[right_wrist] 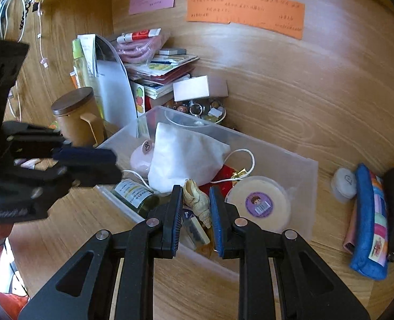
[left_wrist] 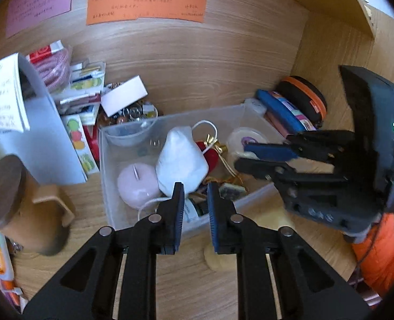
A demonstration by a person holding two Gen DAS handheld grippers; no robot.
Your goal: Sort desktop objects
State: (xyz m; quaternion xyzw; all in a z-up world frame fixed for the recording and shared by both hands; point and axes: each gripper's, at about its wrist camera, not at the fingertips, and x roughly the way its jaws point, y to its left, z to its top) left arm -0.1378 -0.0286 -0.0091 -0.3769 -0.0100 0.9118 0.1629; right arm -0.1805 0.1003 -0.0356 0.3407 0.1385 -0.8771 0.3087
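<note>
1. Left gripper (left_wrist: 195, 196): jaws closed down to a narrow gap, nothing between the pads, hovering over the near rim of the clear plastic bin (left_wrist: 170, 118).
2. Right gripper (right_wrist: 195, 200): same narrow gap, empty, above a cream spiral seashell (right_wrist: 197, 200) lying in the bin.
3. In the bin: white drawstring cloth pouch (left_wrist: 181, 160), pink round candle (left_wrist: 137, 184), round beige lidded tub with purple sticker (right_wrist: 259, 204), dark glass bottle (right_wrist: 134, 194).
4. Right of the bin: blue fabric pencil case (right_wrist: 367, 221) on the wooden desk (right_wrist: 290, 112).
5. Far: brown lidded mug (right_wrist: 75, 116), stacked papers.
</note>
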